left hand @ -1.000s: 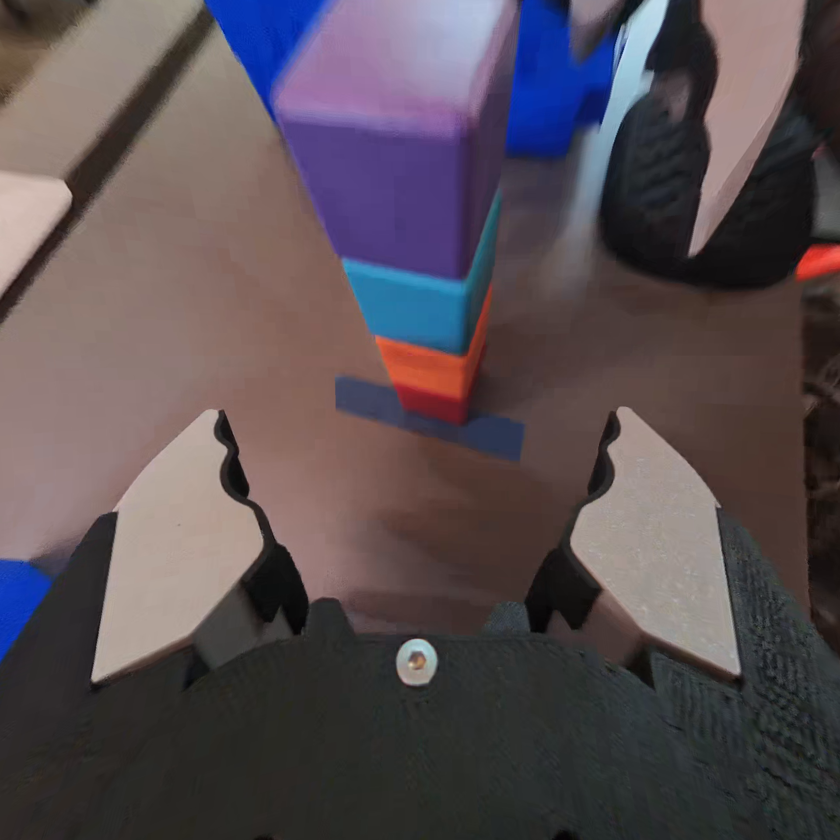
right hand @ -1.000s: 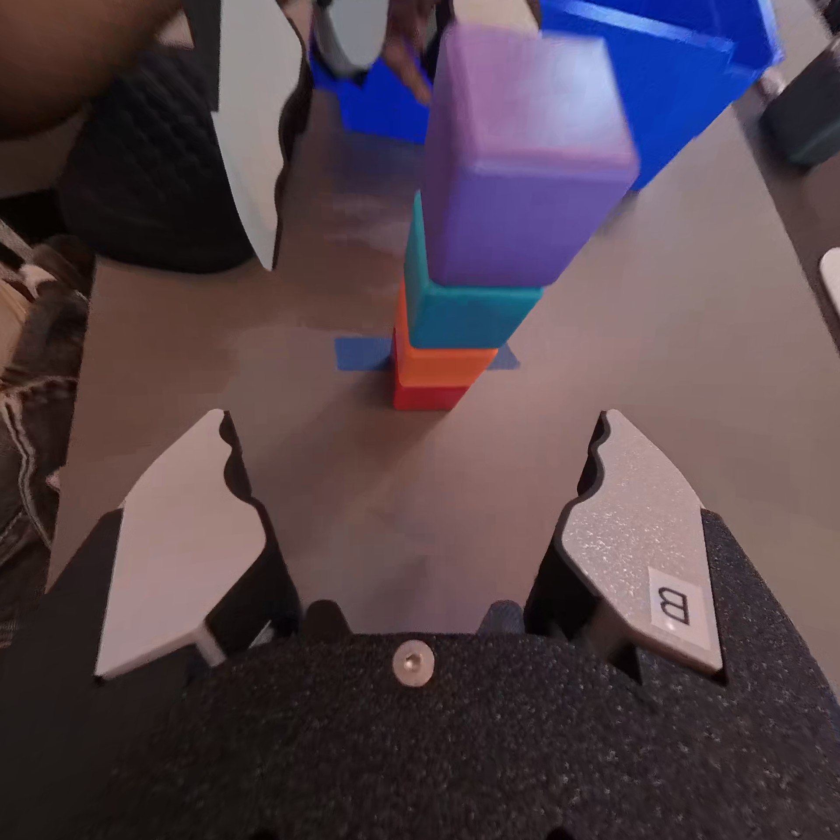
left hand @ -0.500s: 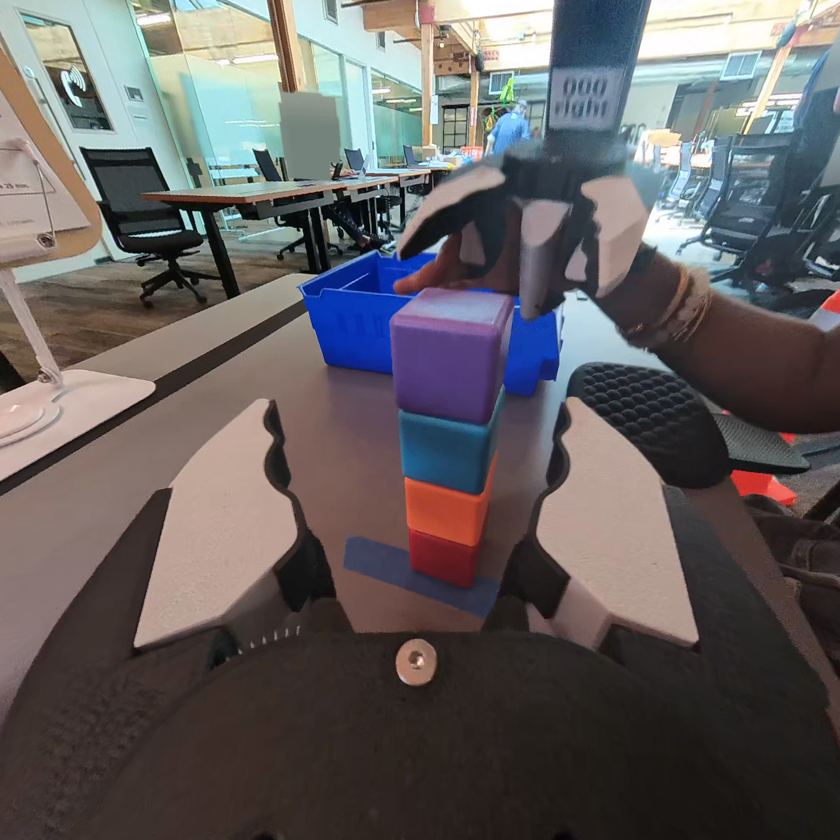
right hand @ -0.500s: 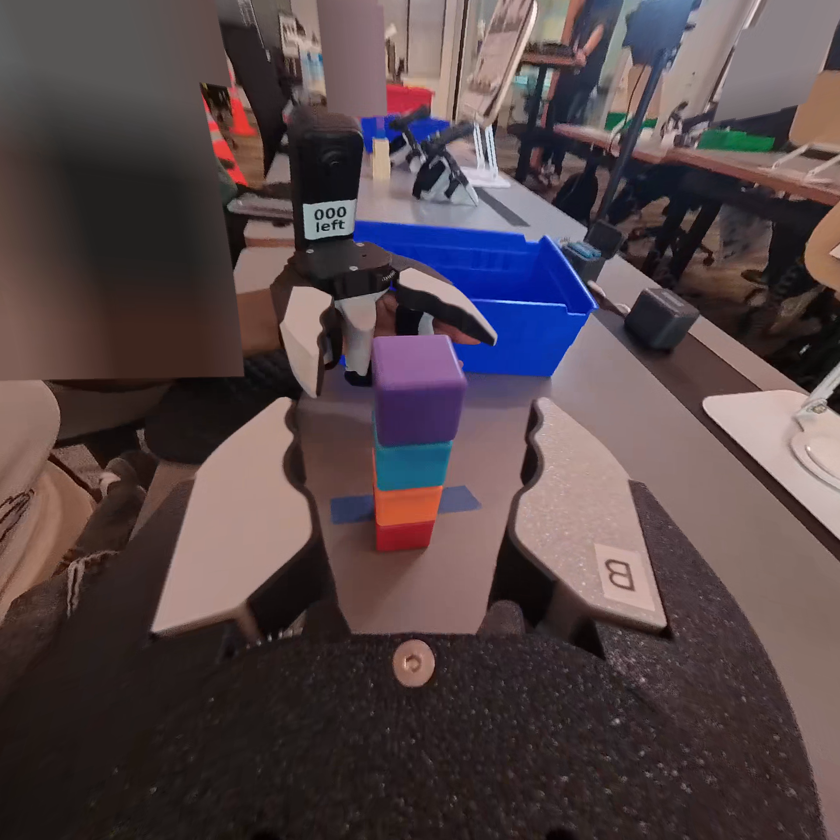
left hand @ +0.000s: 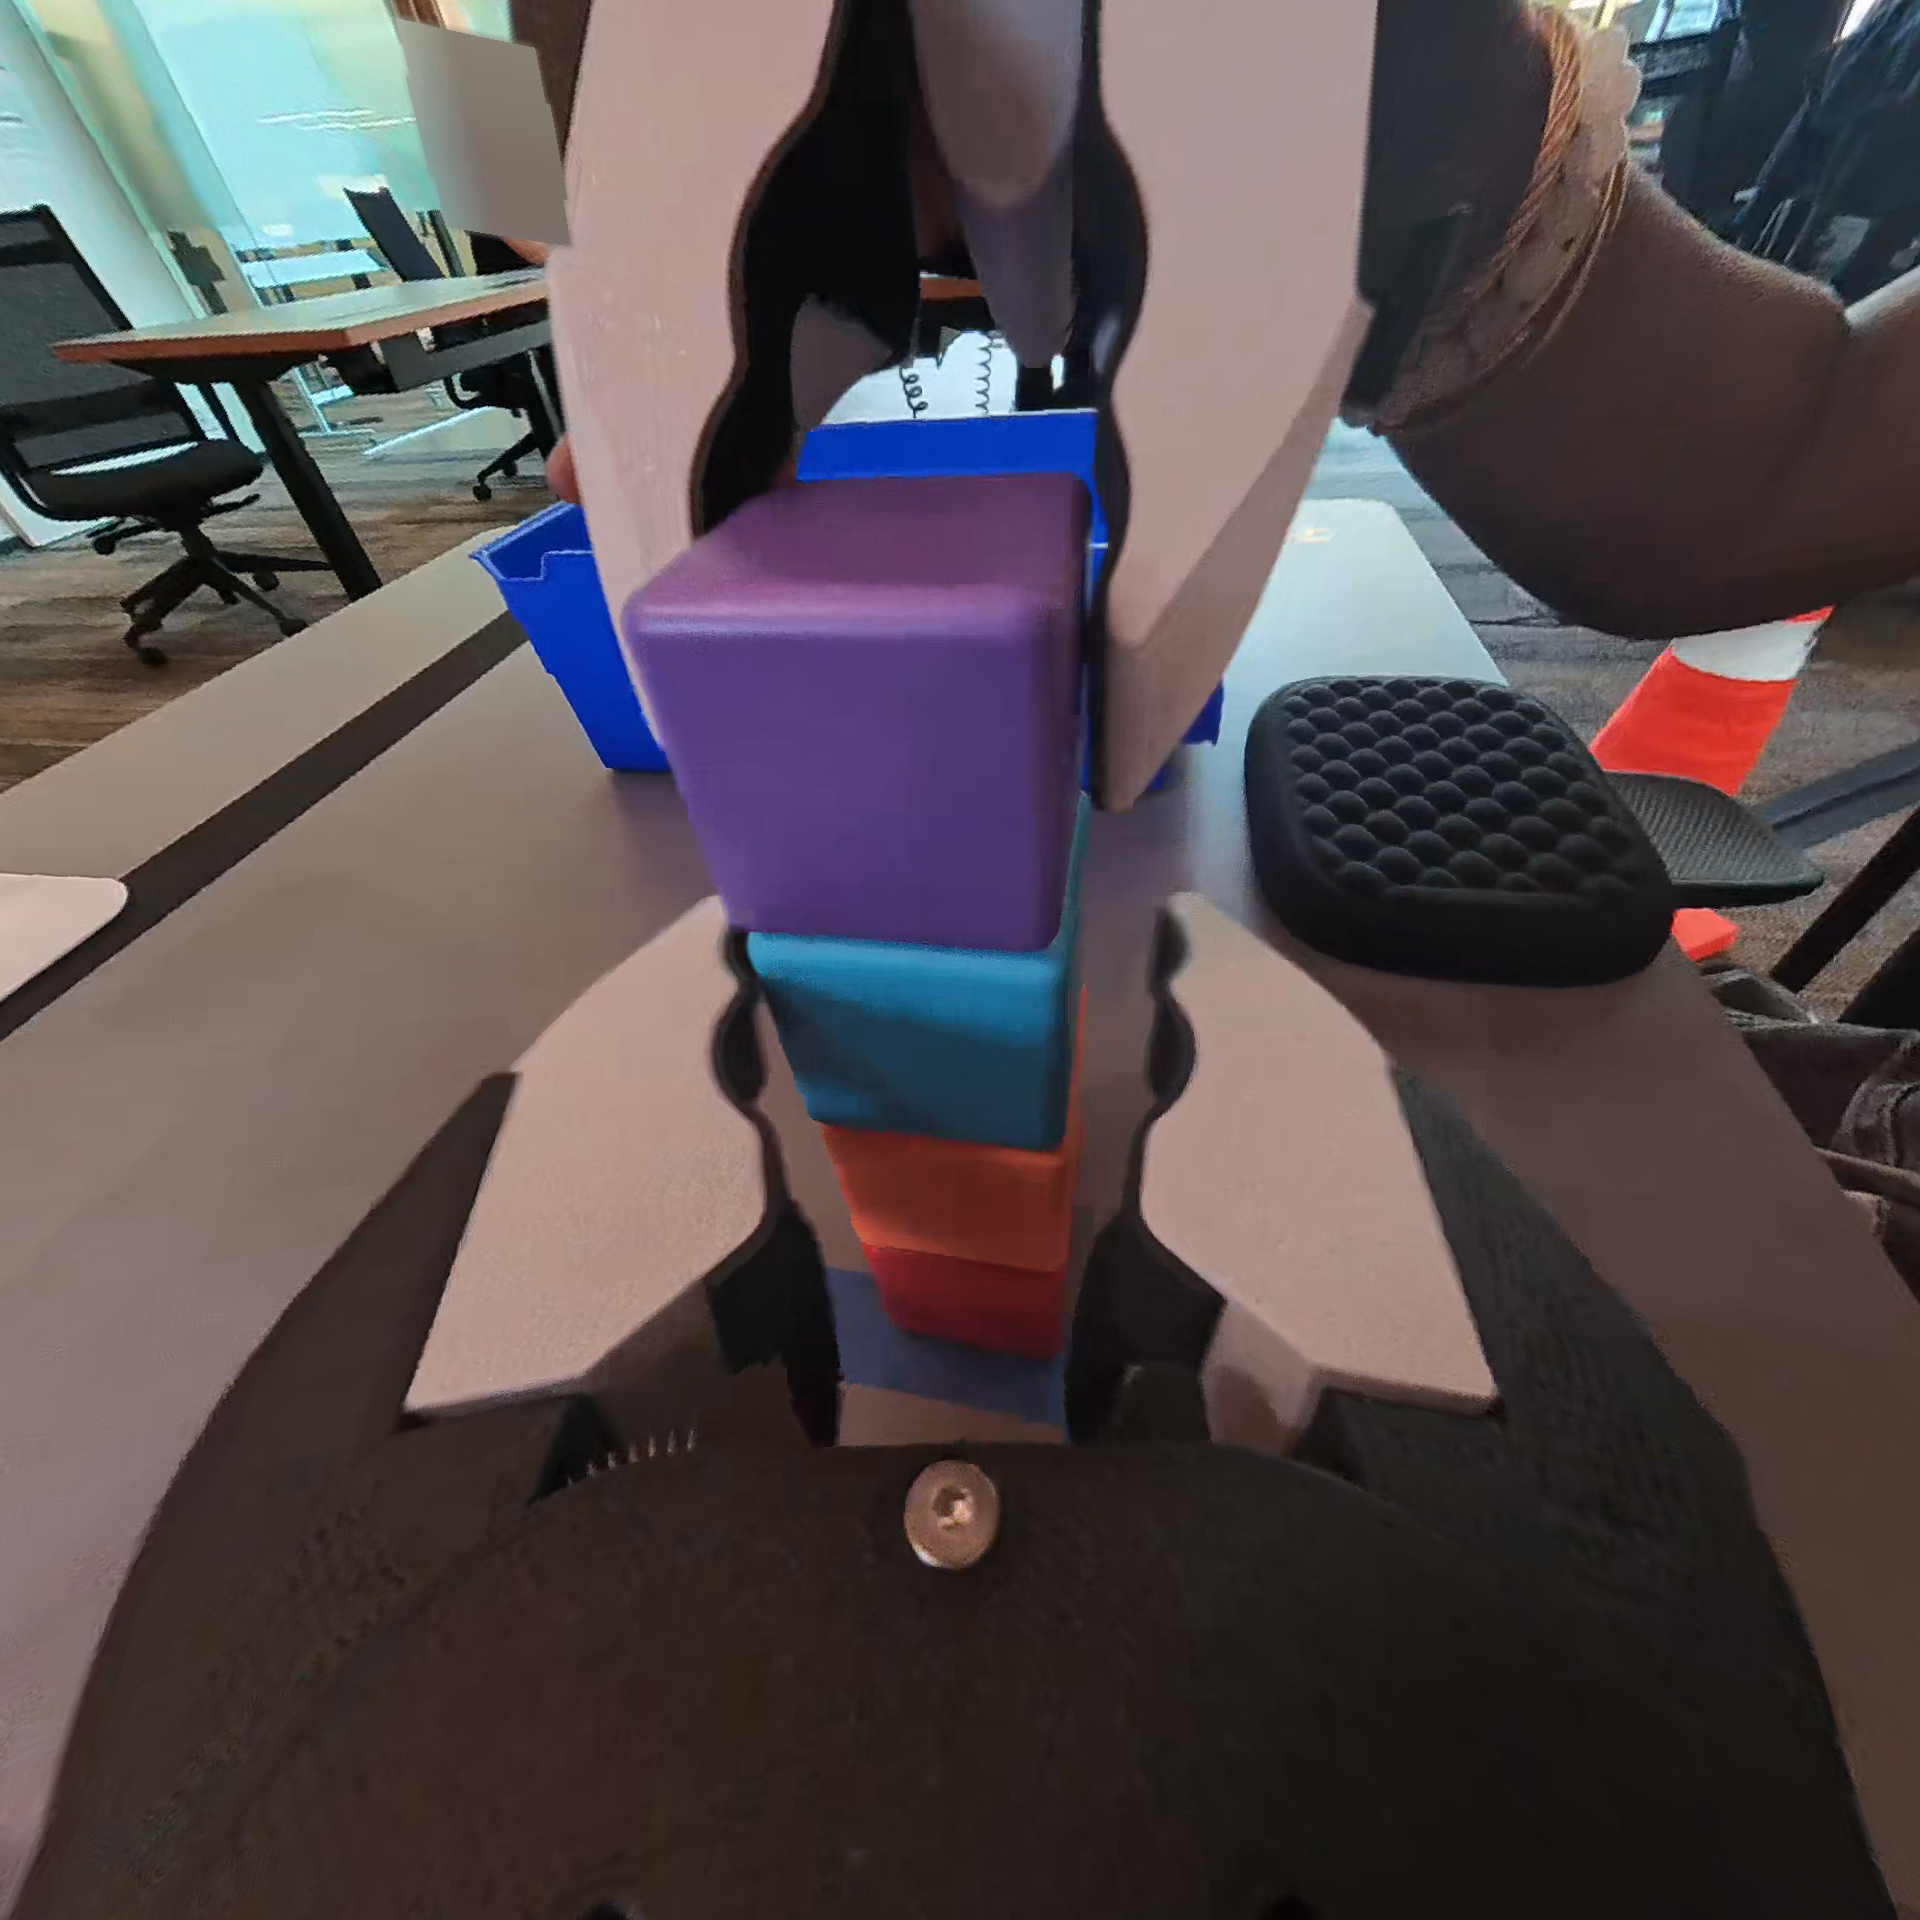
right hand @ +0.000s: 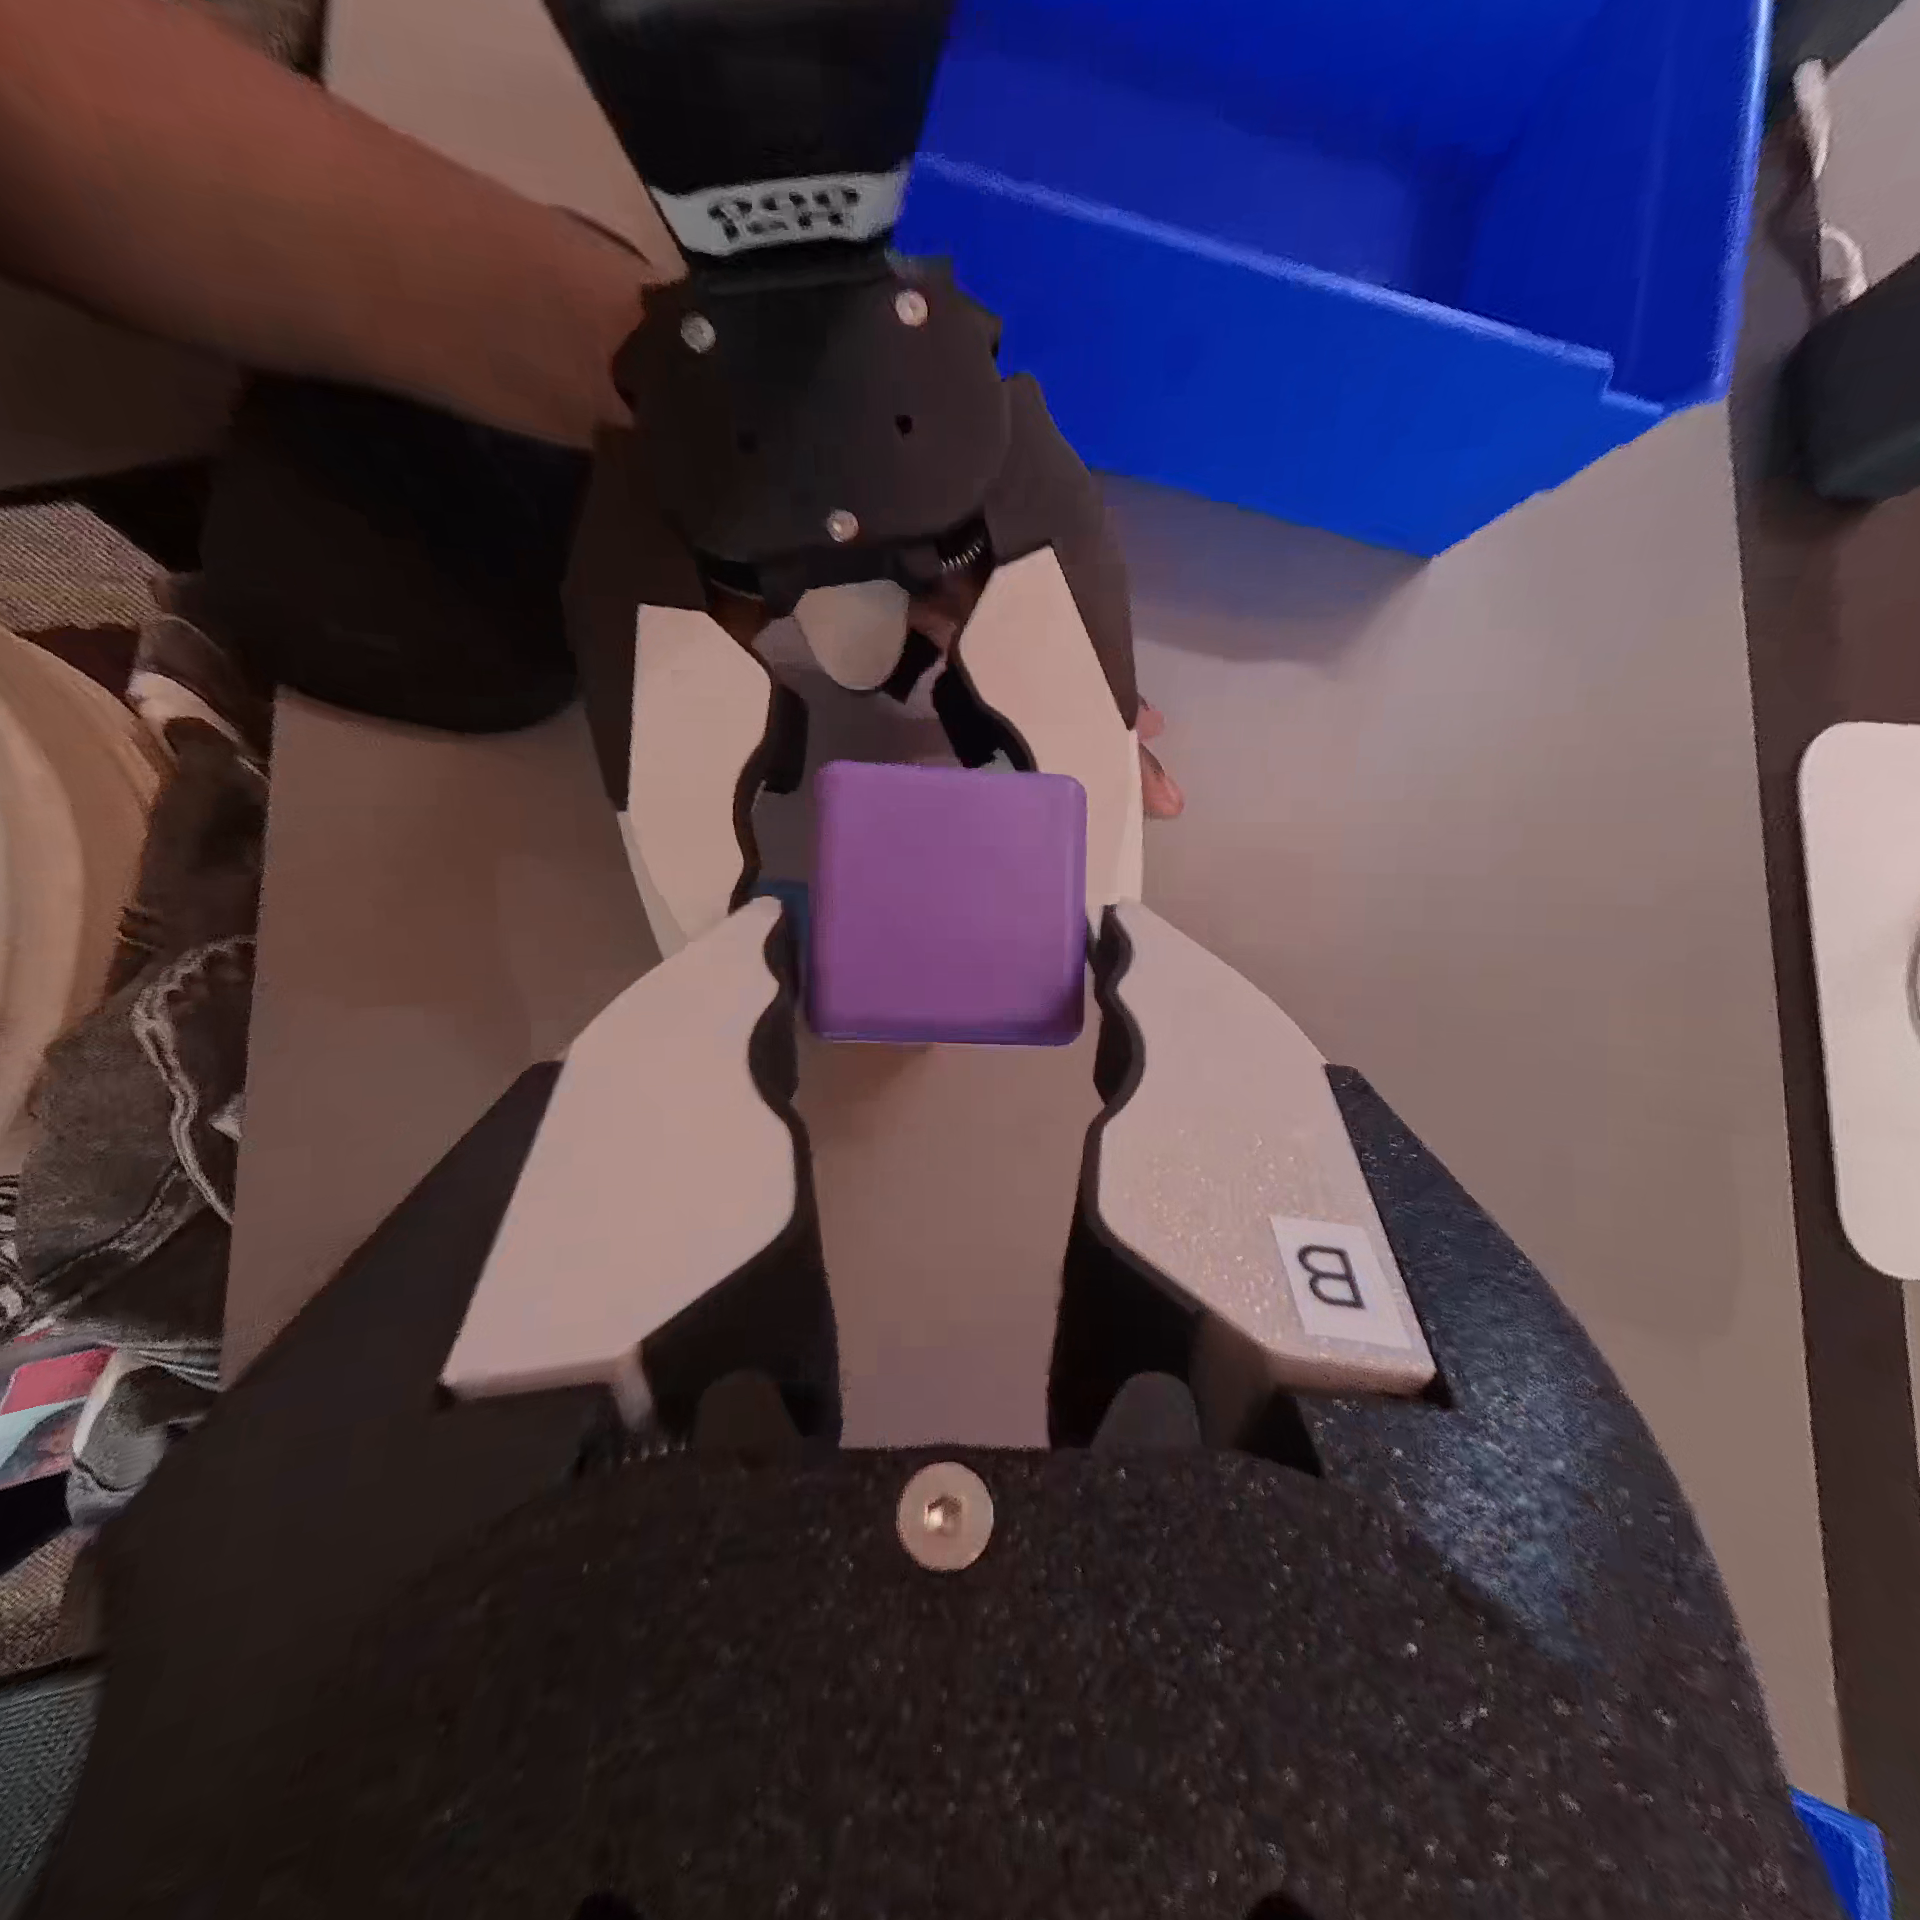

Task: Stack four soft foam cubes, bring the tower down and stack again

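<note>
A tower of four foam cubes stands on blue tape (left hand: 935, 1387) on the grey table (left hand: 312, 987): purple (left hand: 862, 748) on top, then teal (left hand: 925, 1039), orange (left hand: 956, 1195) and red (left hand: 977, 1299). My left gripper (left hand: 951, 925) straddles the teal cube, jaws partly closed. Its left pad is at the cube and a gap shows on the right. My right gripper (right hand: 940, 920) comes from the far side and above. Its pads press both sides of the purple cube (right hand: 945, 904), which still rests on the tower. Its fingers (left hand: 1226, 416) show in the left wrist view.
A blue bin (right hand: 1299, 364) stands just behind the tower. A black padded armrest (left hand: 1455, 831) is at the table's right edge, with an orange cone (left hand: 1704, 707) beyond it. A white lamp base (right hand: 1860, 987) and a small dark box (right hand: 1860, 416) sit at one side. A person's arm (right hand: 312, 260) holds the left gripper. The grippers' ends are close to 5 cm from one another.
Both grippers have moved in on the tower from opposite sides and narrowed their jaws. The right one has tilted down over the top and closed on the purple cube. The tower still stands.
</note>
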A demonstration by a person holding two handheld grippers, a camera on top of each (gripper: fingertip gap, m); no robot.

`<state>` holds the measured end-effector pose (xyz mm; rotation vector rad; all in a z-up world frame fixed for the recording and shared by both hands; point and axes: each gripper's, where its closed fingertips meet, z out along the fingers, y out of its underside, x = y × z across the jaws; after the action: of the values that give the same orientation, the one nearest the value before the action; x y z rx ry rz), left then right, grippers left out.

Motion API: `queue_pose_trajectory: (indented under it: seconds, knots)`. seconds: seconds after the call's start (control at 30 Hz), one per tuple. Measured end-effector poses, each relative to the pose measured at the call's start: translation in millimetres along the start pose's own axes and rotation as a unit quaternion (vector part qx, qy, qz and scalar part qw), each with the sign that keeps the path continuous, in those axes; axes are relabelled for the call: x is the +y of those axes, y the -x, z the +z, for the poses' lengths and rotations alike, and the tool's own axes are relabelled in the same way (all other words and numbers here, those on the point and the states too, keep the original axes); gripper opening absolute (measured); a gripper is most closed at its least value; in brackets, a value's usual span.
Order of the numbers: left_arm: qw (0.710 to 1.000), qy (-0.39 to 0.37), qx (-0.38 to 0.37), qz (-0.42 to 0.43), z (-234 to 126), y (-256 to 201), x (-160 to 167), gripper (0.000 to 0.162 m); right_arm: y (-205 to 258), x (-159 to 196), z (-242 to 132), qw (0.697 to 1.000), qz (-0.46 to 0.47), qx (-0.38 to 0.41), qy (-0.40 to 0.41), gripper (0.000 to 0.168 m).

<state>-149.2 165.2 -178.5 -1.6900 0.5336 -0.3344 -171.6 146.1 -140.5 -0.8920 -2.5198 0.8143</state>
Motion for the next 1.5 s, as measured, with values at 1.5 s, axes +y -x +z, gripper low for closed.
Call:
queue_pose_trajectory:
  seconds: [1.5]
  knots:
    - [1.000, 0.015, -0.024, 0.002, -3, 2, 2, 0.053, -126, 265, -90, 0.831, 0.448, 0.325, 0.058, 0.050]
